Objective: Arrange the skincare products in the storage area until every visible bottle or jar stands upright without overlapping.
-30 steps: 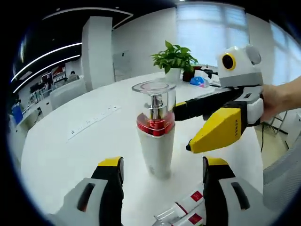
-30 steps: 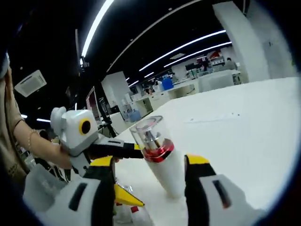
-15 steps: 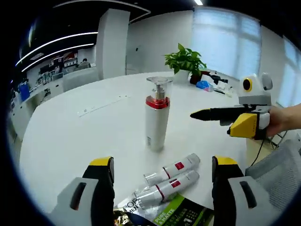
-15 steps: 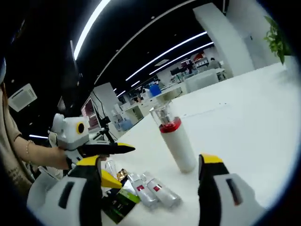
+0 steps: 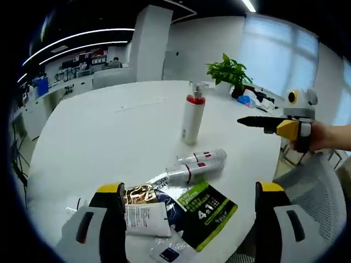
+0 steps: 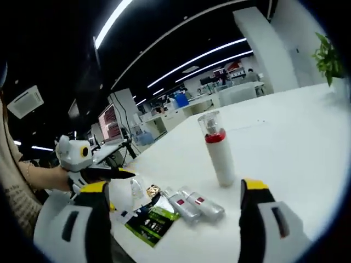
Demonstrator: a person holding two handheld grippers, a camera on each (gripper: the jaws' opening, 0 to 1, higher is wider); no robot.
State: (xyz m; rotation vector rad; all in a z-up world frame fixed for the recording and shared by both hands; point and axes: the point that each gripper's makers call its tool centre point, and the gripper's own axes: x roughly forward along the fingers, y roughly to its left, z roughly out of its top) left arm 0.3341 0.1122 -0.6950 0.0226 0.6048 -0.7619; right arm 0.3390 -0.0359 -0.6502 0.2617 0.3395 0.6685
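A white pump bottle point(image 5: 192, 119) with a red collar and clear cap stands upright on the round white table point(image 5: 98, 137); it appears again as the pump bottle point(image 6: 218, 148). Two silver tubes with red labels point(image 5: 194, 164) lie flat side by side in front of it, the same tubes point(image 6: 192, 205) lying near the table's edge. My left gripper point(image 5: 189, 219) is open above the packets, nothing between its jaws. My right gripper point(image 6: 170, 219) is open too, and it comes into the left gripper view at the right point(image 5: 274, 125), held by a hand.
A green-and-black packet point(image 5: 205, 207), a gold sachet point(image 5: 140, 194) and a white tube point(image 5: 145, 218) lie overlapped at the near table edge. A potted plant point(image 5: 229, 74) and small items stand at the far side. A grey chair point(image 5: 318, 203) is at the right.
Both grippers have drawn back from the pump bottle, which stays upright. The lying tubes and the packets have come into sight as the views widened.
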